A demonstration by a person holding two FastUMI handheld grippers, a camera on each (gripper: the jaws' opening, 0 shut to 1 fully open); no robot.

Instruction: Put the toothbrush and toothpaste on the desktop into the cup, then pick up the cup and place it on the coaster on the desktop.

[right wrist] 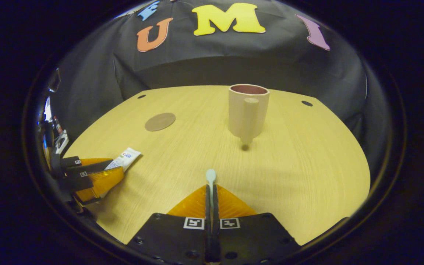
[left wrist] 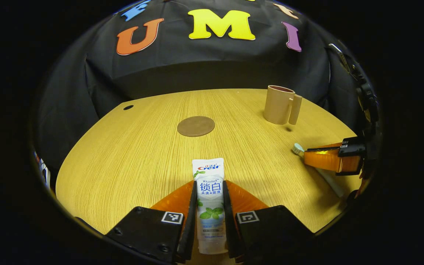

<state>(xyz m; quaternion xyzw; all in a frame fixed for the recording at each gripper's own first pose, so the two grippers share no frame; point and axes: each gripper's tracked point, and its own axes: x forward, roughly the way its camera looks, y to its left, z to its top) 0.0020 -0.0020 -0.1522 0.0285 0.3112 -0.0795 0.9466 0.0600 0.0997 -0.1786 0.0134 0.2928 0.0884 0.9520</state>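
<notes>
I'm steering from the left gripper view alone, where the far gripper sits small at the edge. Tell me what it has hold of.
Observer: The right gripper is shut on the toothbrush, its head poking out past the fingertips.
Operator: Give me the cup's handle direction from there.
Observer: The cup stands upright, handle turned straight toward the right gripper.
Operator: Check the cup's inside.
Observer: Its reddish inner wall shows near the rim; nothing sticks out.
</notes>
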